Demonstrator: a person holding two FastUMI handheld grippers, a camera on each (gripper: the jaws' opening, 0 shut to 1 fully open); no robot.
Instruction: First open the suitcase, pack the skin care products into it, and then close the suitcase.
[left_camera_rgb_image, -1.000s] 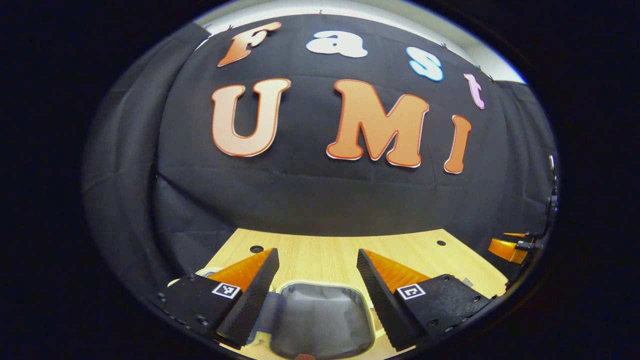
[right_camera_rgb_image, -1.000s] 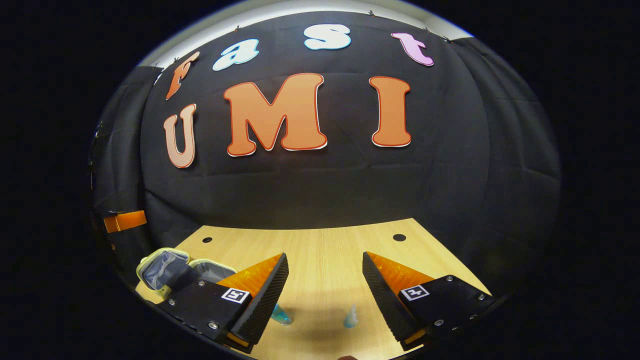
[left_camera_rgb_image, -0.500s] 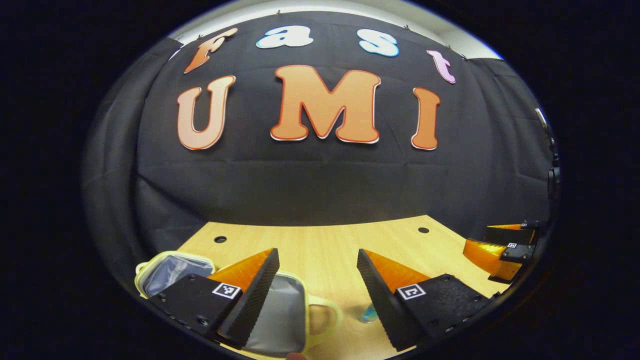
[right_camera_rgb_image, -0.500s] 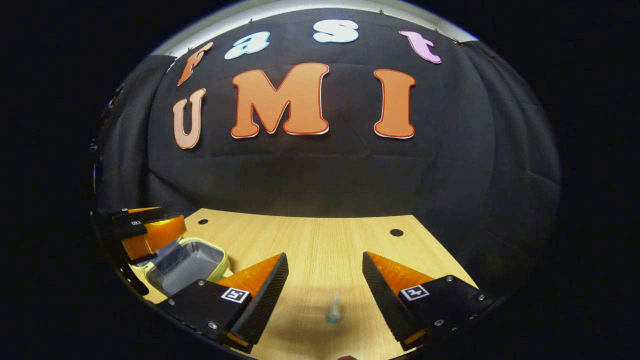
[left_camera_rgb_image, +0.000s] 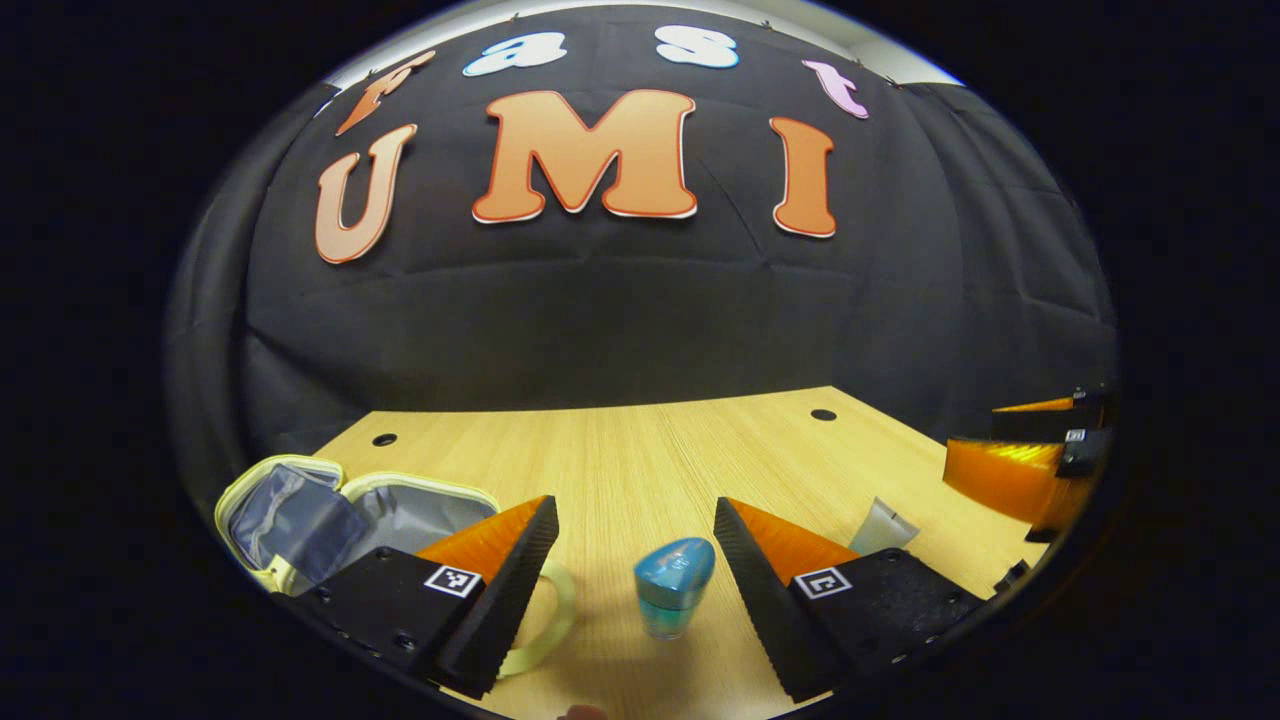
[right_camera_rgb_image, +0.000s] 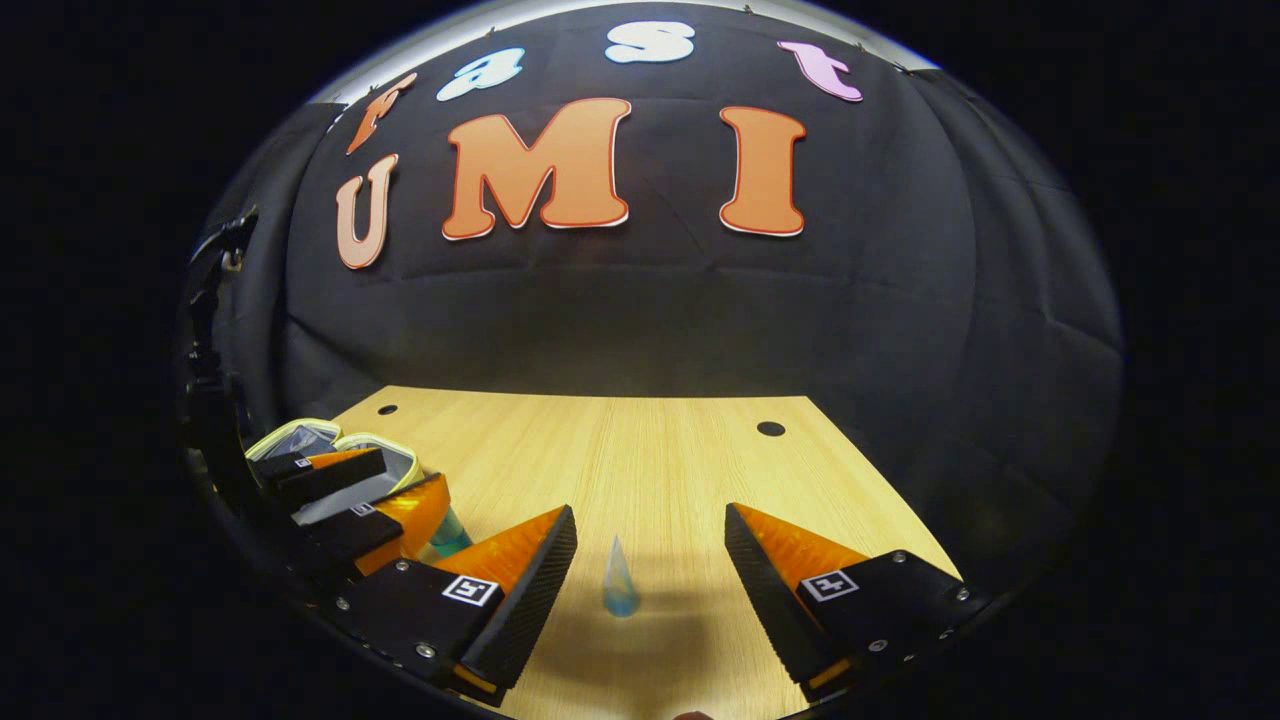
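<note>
Left gripper: fingers apart, empty, blue bottle standing on the table between them, open suitcase beyond the left finger. Right gripper: fingers apart, empty, a small tube upright between them. Left gripper view alone shows a pale tube.

Both cameras sit low over the wooden table, looking forward toward the far black wall. The left gripper view stands more to the left, near the open suitcase. Both views share the table, the suitcase and the wall.
</note>
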